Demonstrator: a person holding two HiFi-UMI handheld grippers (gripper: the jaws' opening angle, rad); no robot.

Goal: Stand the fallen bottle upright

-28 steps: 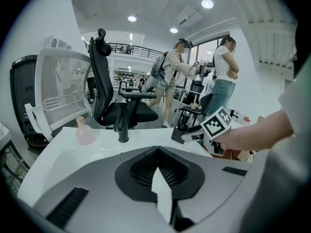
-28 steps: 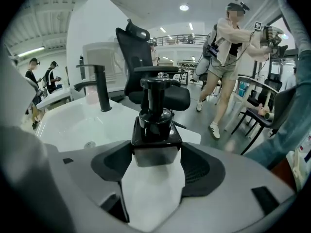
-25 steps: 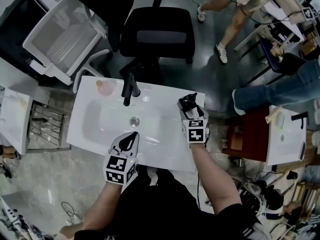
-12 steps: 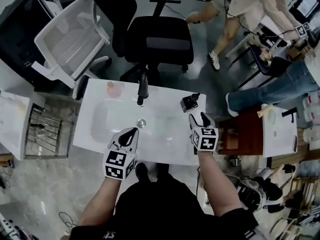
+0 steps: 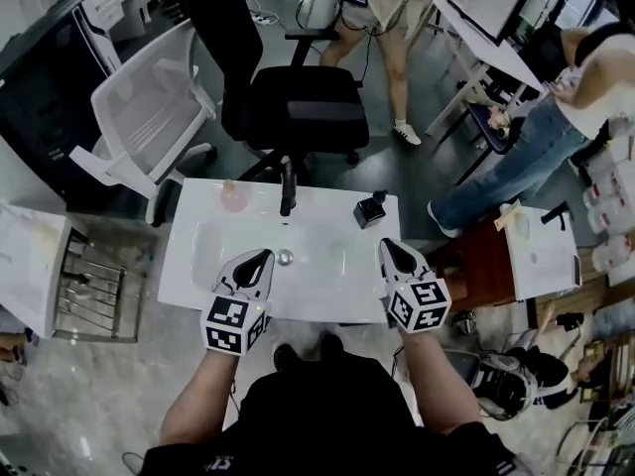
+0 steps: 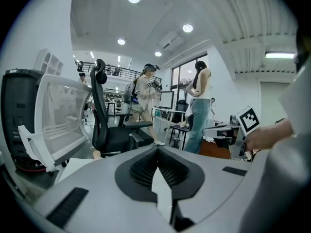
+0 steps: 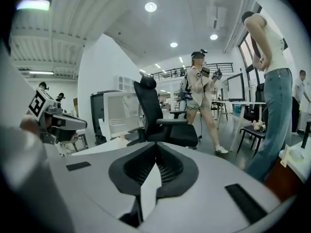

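Logging white counter (image 5: 189,266) with sunken basin, bearing all below. Logging right hand-held gripper (image 5: 386,248), hovering at near edge, jaws pressed together, holding nothing. Logging left hand-held gripper (image 5: 265,257), likewise closed and empty, hanging over basin's front. Logging black faucet (image 5: 288,188), standing at rear rim. Logging dark bottle (image 5: 371,209), standing upright near right rear corner, apart from both. Seemingly finishing: advising keeping clear, avoiding brushing it, watching for wobble.

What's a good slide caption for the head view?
Left tool and right tool, shut and empty, over the white sink; dark bottle stands upright near its far right corner.
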